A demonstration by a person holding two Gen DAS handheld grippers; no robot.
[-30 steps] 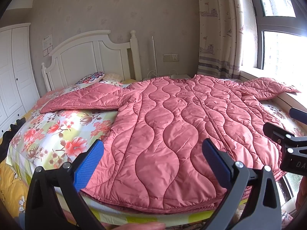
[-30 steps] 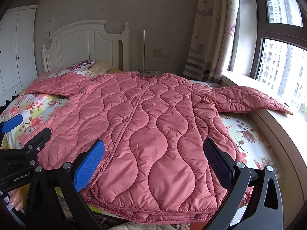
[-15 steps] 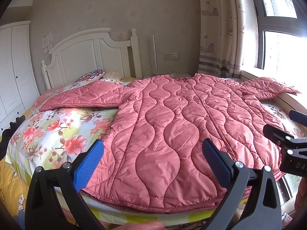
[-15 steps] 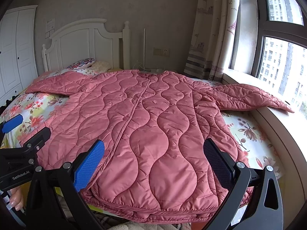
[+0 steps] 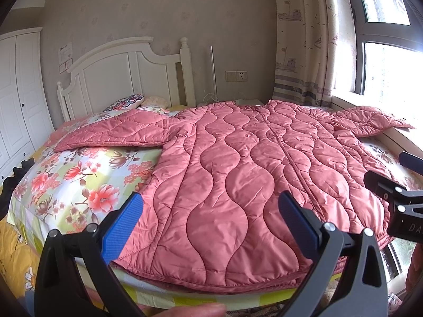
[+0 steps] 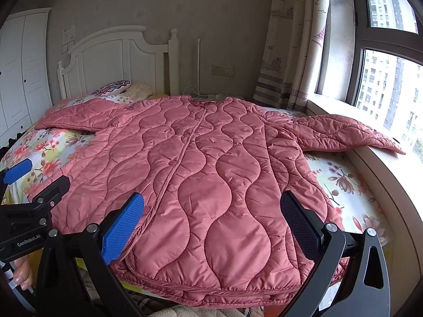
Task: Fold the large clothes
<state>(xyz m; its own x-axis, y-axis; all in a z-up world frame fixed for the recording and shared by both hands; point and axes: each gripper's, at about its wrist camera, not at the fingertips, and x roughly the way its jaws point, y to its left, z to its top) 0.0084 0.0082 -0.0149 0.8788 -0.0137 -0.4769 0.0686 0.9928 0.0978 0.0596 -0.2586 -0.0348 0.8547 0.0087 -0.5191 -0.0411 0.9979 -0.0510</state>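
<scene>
A large pink quilted coat (image 5: 238, 174) lies spread flat, front up, on the bed, its hem toward me; it also shows in the right wrist view (image 6: 206, 174). One sleeve (image 5: 119, 134) reaches left over the floral sheet, the other sleeve (image 6: 343, 132) reaches right onto the window sill. My left gripper (image 5: 208, 222) is open and empty, hovering above the hem's left part. My right gripper (image 6: 211, 224) is open and empty above the hem's right part. Each gripper shows at the edge of the other's view.
The bed has a floral sheet (image 5: 79, 174), a white headboard (image 5: 119, 68) and pillows (image 5: 129, 101) at the far end. A window sill (image 6: 383, 163) runs along the right, with a curtain (image 6: 290, 39). White wardrobe doors (image 5: 15, 92) stand at the left.
Both grippers have drifted slightly closer to the coat and a little higher. They stay open. The coat has not moved.
</scene>
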